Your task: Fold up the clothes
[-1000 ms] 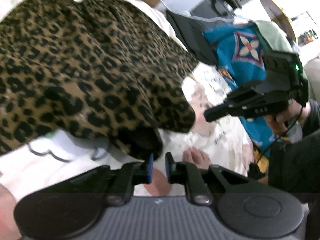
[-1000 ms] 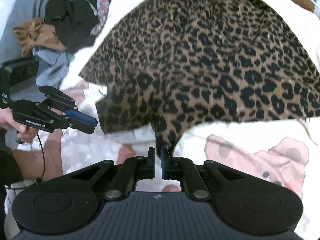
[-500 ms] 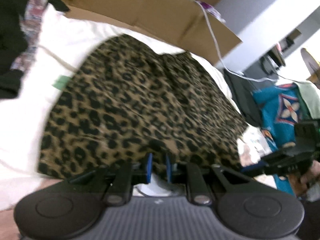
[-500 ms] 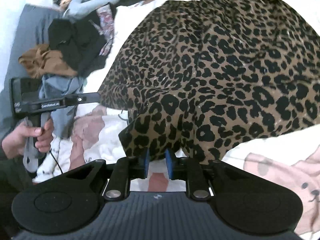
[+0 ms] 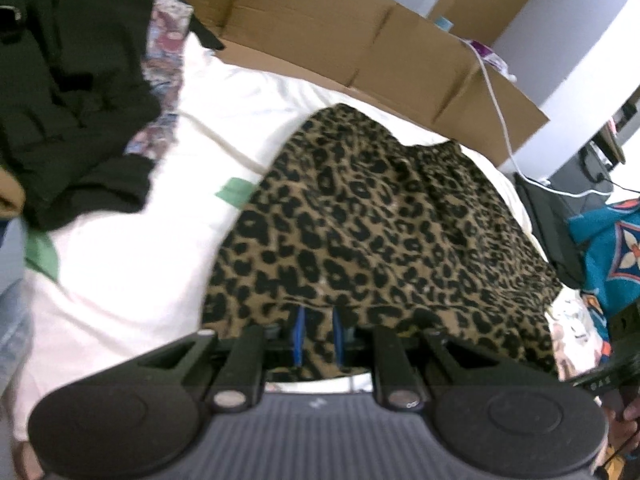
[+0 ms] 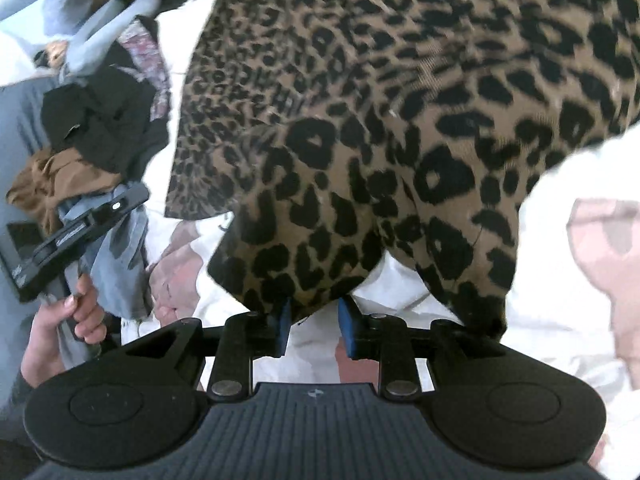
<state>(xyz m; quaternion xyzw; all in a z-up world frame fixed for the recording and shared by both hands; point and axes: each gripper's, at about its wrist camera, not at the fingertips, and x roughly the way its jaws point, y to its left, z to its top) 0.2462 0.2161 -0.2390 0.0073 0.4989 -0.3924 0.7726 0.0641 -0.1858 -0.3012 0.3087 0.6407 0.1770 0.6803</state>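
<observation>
While my left tool (image 5: 318, 336) pinches the skirt (image 5: 380, 224) hem, my right tool (image 6: 314, 326) stands open, empty. I judge a fold is under way; next, lay the hem flat on the bed (image 5: 120, 280).

A home bedroom. A bed with a white printed sheet (image 5: 120, 272) holds heaped clothes (image 5: 68, 120). Flattened cardboard boxes (image 5: 360, 48) line the wall.

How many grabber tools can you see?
2. The left gripper pinches the near edge of the leopard-print cloth; the right gripper is open beside the same cloth. No others appear hidden.
</observation>
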